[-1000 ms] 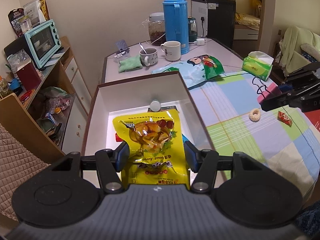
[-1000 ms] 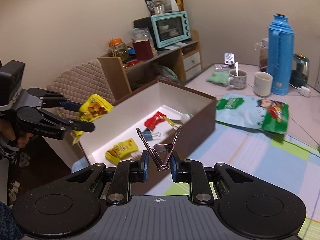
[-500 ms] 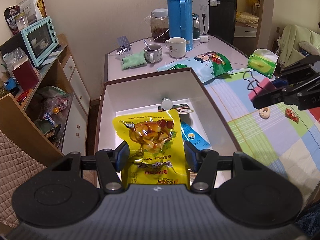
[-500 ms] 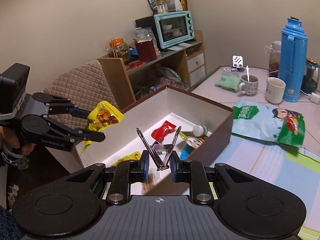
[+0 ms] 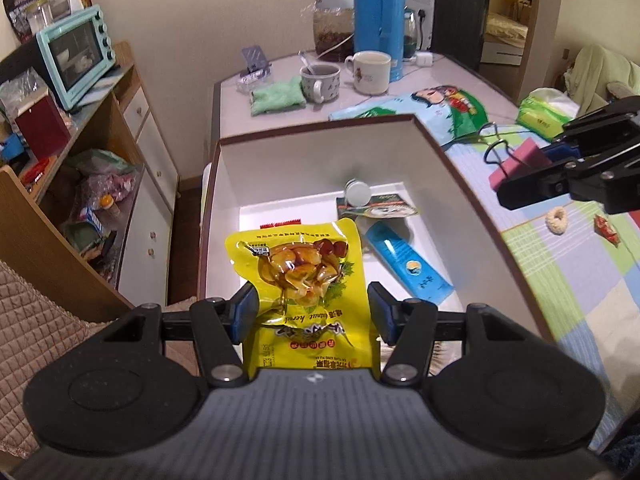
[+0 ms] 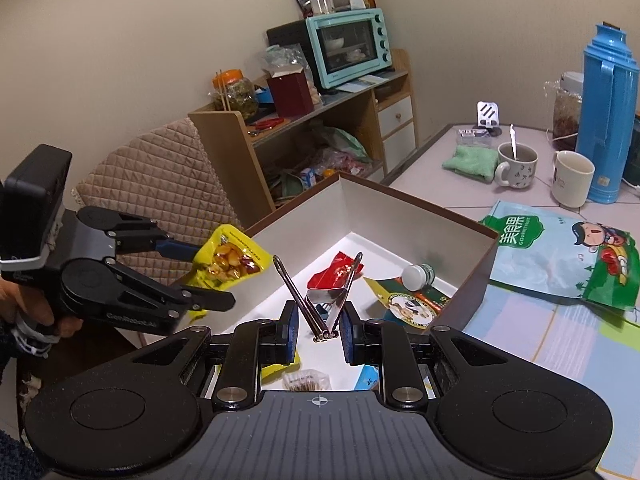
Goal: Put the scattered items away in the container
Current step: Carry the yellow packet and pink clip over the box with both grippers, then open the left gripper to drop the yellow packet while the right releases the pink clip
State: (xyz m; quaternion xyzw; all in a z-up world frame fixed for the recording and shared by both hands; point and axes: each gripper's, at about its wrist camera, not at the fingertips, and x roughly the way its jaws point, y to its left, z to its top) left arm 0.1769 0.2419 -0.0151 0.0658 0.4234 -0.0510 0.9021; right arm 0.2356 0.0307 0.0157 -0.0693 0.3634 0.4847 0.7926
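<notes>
A brown box with a white inside point(image 5: 312, 168) stands at the table's left edge. My left gripper point(image 5: 312, 312) is shut on a yellow snack packet point(image 5: 304, 276), held upright over the box's near end. In the right wrist view the same packet point(image 6: 228, 260) hangs above the box's left rim point(image 6: 296, 204). My right gripper point(image 6: 320, 332) is shut on a pink binder clip point(image 5: 516, 160) with silver handles point(image 6: 320, 300), over the box's near right part. Inside lie a red packet point(image 6: 336, 272), a white-capped bottle point(image 6: 416, 276), a blue sachet point(image 5: 408, 268) and a green sachet point(image 5: 380, 210).
On the checked cloth to the right lie a ring biscuit point(image 5: 557, 219) and a red candy point(image 5: 606, 227). A big snack bag point(image 6: 560, 248), two mugs point(image 6: 572, 178), a blue thermos point(image 6: 608, 120) and a tissue pack point(image 5: 544, 114) stand beyond. A quilted chair point(image 6: 160, 176) and shelves flank the left.
Both grippers have come in over the box, each keeping its hold. The right gripper with the clip now hangs above the box's inside; the packet sits further over the box.
</notes>
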